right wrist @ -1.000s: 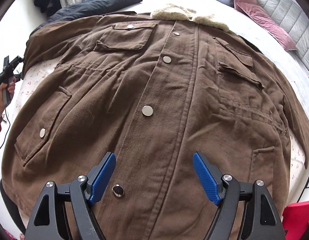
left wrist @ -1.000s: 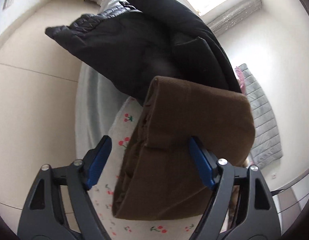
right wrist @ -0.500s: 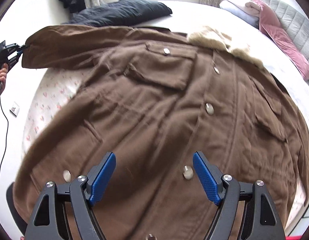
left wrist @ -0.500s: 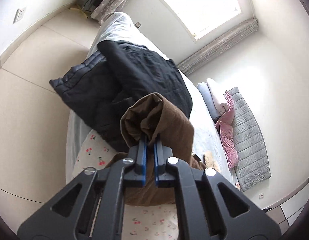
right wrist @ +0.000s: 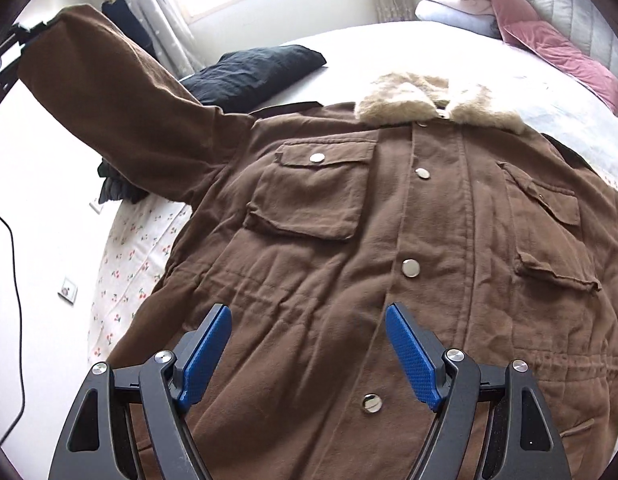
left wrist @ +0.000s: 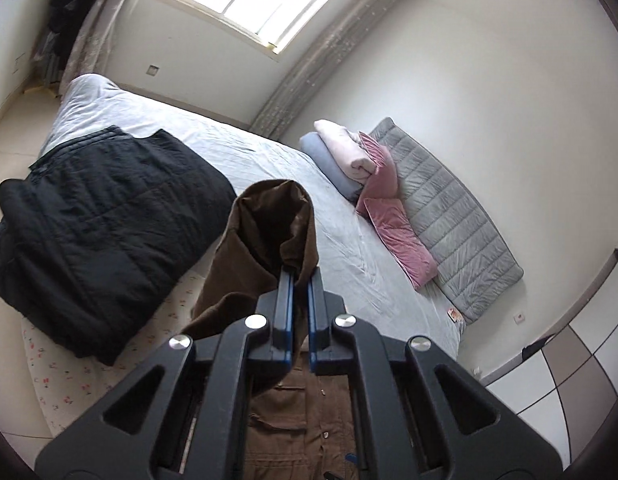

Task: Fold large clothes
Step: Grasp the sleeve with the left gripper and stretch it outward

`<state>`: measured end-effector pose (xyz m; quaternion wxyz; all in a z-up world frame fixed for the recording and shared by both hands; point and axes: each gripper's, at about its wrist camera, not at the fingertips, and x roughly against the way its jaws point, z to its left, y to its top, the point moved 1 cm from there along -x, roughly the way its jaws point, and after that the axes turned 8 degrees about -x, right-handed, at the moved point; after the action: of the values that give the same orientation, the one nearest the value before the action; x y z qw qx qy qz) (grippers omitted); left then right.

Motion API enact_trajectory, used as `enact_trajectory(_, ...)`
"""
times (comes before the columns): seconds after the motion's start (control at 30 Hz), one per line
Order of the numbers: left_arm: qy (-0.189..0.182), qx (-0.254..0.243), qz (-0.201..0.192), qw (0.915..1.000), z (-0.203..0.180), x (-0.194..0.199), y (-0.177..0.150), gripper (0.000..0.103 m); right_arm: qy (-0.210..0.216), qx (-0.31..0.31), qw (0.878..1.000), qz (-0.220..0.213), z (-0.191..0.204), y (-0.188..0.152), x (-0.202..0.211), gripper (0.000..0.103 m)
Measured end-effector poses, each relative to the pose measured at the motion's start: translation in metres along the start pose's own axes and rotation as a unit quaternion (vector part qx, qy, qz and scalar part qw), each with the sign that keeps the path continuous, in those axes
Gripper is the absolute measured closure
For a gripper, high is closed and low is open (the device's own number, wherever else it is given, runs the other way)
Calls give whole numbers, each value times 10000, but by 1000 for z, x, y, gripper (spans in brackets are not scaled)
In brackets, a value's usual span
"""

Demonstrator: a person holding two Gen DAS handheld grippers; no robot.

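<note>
The brown jacket (right wrist: 389, 240) lies front-up and snapped closed across the bed (left wrist: 269, 168), fleece collar (right wrist: 437, 96) toward the pillows. The left claw (left wrist: 300, 280) is clenched on the sleeve cuff (left wrist: 277, 216) and holds it raised off the bed, probably so the sleeve can swing inward over the chest for the first fold. The right claw (right wrist: 309, 344) hangs released above the lower front, gripping nothing, well placed to pin the body flat. A folded black quilted coat (left wrist: 93, 232) sits just beside the sleeve's shoulder and could catch the cloth. Stacked pillows (left wrist: 349, 156) and a pink cushion (left wrist: 393, 216) lie well apart at the headboard.
</note>
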<state>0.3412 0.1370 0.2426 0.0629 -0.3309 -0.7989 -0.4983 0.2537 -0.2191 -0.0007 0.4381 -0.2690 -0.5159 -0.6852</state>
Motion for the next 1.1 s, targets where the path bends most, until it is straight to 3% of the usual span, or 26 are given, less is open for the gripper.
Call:
enact_trajectory(0.2,-380,-681,624,9950,-107,-79,-20,96,14,-394,9992,-112,-41,0,7,23)
enact_trajectory(0.27,-661,-865,955,9895,-134,-107,-37,95,-2,-551,9984,-143,-55,-1,9,23)
enact_trajectory(0.37,-1196,-1003,1642,9740,-165,-140,-56,88,-18,-802,9966,-201,-75,-1,12,23)
enact_trajectory(0.4,-1285,-952,1660,9731,-170,-141,-59,76,-20,-889,9958,-221,-81,-2,14,23)
enact_trajectory(0.43,-1407,-945,1609,9723,-173,-138,-59,56,-11,-972,9950,-241,-88,-2,15,23)
enact_trajectory(0.5,-1490,-1170,1356,9725,-176,-123,-56,46,-6,-1079,9938,-256,-99,-3,18,23)
enact_trajectory(0.53,-1406,-1373,1237,9727,-174,-116,-54,46,-29,-1119,9934,-250,-104,-4,19,23)
enact_trajectory(0.67,-801,-1749,1149,9746,-131,-117,-53,46,-120,-1235,9921,-188,-119,5,20,23)
enact_trajectory(0.9,409,-1406,1621,9758,13,-164,-91,46,198,-1547,9876,-193,-135,60,1,23)
enact_trajectory(1.1,480,-716,1907,9779,101,-201,-127,54,896,-2144,9725,-153,-156,107,-51,33)
